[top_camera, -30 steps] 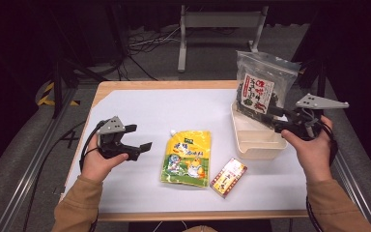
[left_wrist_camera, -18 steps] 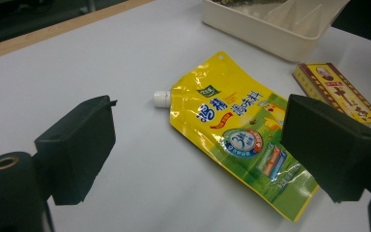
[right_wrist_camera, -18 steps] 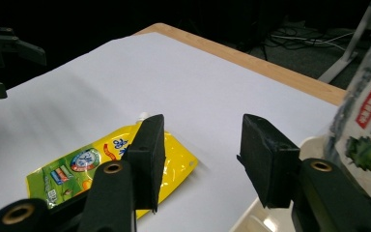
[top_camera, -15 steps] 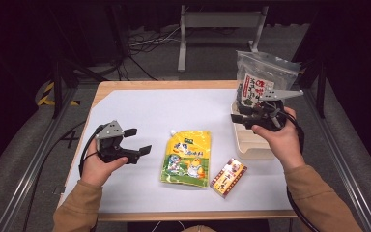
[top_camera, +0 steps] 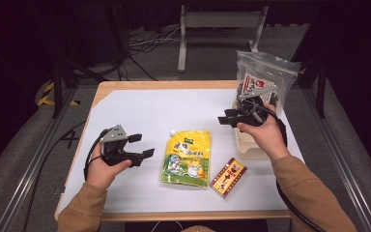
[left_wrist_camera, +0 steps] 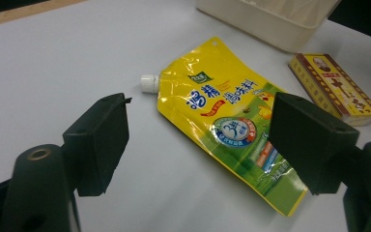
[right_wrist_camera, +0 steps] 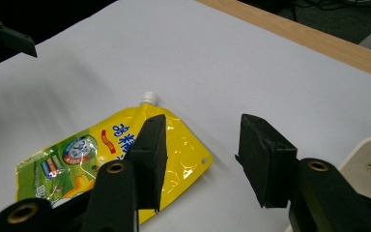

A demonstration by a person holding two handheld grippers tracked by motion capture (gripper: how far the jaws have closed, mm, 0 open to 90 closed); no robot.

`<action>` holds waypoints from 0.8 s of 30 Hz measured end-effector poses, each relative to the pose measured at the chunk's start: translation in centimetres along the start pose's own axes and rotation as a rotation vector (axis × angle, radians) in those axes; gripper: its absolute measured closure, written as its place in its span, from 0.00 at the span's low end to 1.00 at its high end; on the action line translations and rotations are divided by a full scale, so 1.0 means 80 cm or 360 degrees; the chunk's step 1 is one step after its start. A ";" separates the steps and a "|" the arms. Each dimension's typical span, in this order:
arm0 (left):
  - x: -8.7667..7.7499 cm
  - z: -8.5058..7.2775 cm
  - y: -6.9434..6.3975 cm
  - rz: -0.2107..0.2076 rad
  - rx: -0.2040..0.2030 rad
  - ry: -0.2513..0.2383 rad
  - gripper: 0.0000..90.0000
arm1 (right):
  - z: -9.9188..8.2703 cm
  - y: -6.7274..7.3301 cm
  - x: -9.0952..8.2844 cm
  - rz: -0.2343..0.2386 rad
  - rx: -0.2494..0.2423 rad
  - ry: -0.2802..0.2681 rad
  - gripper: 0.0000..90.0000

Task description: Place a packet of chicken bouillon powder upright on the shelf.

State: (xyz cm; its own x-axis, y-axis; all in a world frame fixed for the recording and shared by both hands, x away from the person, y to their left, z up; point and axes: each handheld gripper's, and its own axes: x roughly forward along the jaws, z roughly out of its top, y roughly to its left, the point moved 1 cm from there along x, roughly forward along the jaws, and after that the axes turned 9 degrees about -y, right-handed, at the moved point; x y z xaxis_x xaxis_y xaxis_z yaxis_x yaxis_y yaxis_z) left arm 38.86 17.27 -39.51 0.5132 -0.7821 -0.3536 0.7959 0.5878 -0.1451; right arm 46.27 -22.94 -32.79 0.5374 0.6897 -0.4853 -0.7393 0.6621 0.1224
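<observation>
Right gripper (top_camera: 227, 119) moved left over white table (top_camera: 140, 111); both grippers' jaws apart, empty; dark room.

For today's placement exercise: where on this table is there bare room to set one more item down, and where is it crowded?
Free: the white table top behind the yellow pouch, up to the far wooden edge, and the strip between the left gripper and that edge. Crowded: the right side, where the cream tray, dark bag, small box and right gripper cluster.

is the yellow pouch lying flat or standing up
Lying flat: the yellow pouch rests face up on the table, white cap toward the far side.
</observation>
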 end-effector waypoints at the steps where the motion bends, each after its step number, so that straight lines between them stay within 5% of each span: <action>1: 0.001 -0.001 0.000 0.0000 -0.0003 0.0005 0.26 | 0.000 -0.001 0.002 -0.0002 -0.0006 0.0001 0.60; 24: 0.019 -0.015 0.005 -0.0074 -0.0073 0.0030 0.32 | -0.012 -0.020 0.059 -0.0015 0.0107 0.0208 0.55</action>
State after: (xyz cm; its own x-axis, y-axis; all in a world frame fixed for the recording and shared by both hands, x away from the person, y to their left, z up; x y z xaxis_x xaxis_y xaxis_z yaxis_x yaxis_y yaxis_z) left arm 39.55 16.54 -41.23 0.4697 -0.8048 -0.3630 0.8028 0.5604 -0.2036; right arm 49.60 -21.06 -36.11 0.4836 0.6424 -0.5945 -0.7032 0.6896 0.1731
